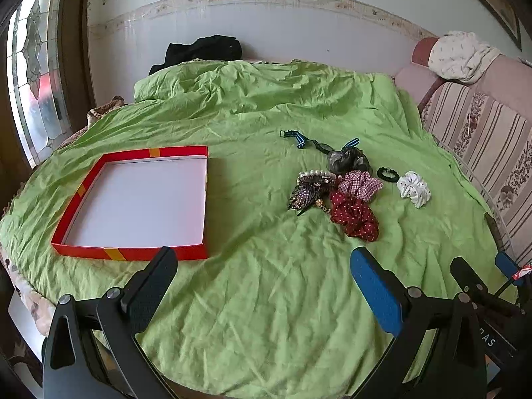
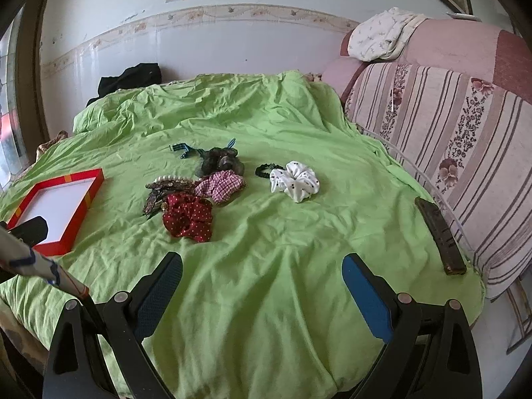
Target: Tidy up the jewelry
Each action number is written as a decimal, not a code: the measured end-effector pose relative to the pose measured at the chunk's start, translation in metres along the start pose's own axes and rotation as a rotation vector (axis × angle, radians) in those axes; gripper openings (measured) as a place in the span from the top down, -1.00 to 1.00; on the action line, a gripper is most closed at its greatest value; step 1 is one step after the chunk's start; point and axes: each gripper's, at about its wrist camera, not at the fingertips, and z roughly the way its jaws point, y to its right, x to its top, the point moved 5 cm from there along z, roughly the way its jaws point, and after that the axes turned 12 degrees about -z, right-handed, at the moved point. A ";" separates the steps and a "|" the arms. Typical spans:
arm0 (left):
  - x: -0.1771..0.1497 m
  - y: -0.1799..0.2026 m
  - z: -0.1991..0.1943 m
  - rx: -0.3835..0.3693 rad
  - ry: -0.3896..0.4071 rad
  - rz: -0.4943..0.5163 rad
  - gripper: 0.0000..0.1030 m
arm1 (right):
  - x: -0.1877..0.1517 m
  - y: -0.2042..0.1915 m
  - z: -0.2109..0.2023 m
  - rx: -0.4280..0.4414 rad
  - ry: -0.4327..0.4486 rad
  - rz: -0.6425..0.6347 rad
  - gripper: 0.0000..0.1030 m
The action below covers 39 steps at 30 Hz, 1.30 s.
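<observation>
A shallow red box (image 1: 133, 253) (image 2: 88, 196) with a white floor lies empty on the green bedspread at left. To its right sits a cluster of hair accessories: a dark red dotted scrunchie (image 1: 354, 216) (image 2: 188, 216), a pink checked scrunchie (image 1: 360, 184) (image 2: 221, 184), a grey gauzy scrunchie (image 1: 347, 161) (image 2: 217, 161), a white scrunchie (image 1: 414, 189) (image 2: 294, 181), a small black hair tie (image 1: 388, 173) (image 2: 265, 169), a pearl clip (image 1: 316, 174) (image 2: 169, 179) and a blue striped band (image 1: 296, 138) (image 2: 183, 149). My left gripper (image 1: 262, 262) and right gripper (image 2: 262, 271) hover open over bare bedspread, short of the items.
A striped floral sofa back (image 2: 449, 126) borders the bed on the right, with a white cloth (image 2: 382, 33) draped on top. A dark flat remote-like object (image 2: 439, 236) lies at the bed's right edge. Black clothing (image 1: 202, 50) sits by the far wall.
</observation>
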 end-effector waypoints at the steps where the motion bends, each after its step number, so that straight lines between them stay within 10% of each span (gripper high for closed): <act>1: 0.000 0.000 0.001 0.000 -0.001 0.001 -1.00 | 0.000 0.001 0.001 0.003 -0.005 0.002 -0.92; 39: -0.021 0.016 0.061 0.035 -0.153 0.057 -1.00 | -0.018 0.012 0.067 0.086 -0.154 0.055 -0.76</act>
